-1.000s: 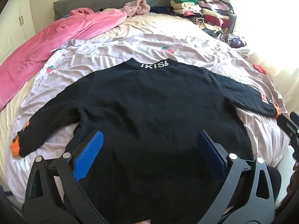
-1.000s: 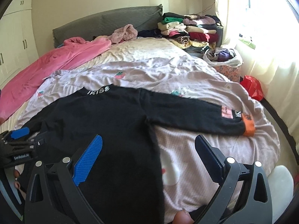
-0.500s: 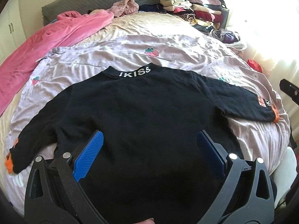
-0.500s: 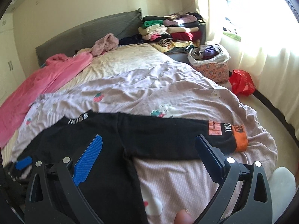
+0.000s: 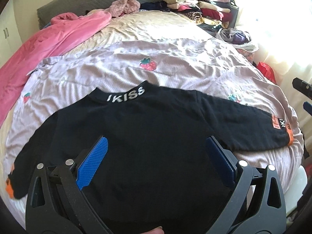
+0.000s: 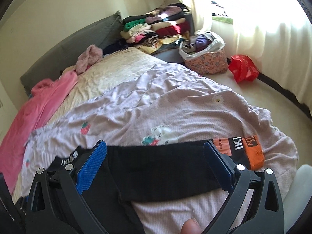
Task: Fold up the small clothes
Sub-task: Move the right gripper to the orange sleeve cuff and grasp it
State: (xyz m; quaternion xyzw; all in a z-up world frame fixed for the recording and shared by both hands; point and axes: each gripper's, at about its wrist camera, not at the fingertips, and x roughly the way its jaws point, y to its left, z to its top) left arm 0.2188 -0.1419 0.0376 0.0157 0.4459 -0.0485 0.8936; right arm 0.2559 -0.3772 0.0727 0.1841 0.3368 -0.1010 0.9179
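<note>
Black knit, one item: a long-sleeved sweater (image 5: 152,136) with white "IKISS" lettering at the collar, lying flat and spread across the lower centre of the left wrist view on a lilac strawberry-print quilt (image 5: 175,66). We note both sleeves extended outward; the sleeve running to the right of the frame ends in an orange cuff (image 6: 253,154) with an orange patch just beside it, seen right of centre in the lower part of the right wrist view.

Left gripper (image 5: 156,161): we record its blue-padded fingers spread wide, nothing between them, poised over the sweater's body at the bottom of the frame. Whether it touches the fabric we cannot tell.

Right gripper (image 6: 156,163): likewise released, fingers wide apart, framing the sleeve at the bottom of its own view; contact with the cloth cannot be judged. A fingertip (image 6: 190,227) shows at the bottom edge.

Other items we list: a pink garment (image 5: 48,44) along the upper left of the left wrist view; a fuzzy pink piece (image 6: 88,57) near the grey headboard (image 6: 78,46); a stack of folded clothes (image 6: 156,29) at upper centre of the right wrist view; a floral fabric basket (image 6: 206,62) holding clothes just right of the stack; a red plastic bag (image 6: 242,68) on the floor near the basket; a white curtain (image 6: 263,39) at upper right.
</note>
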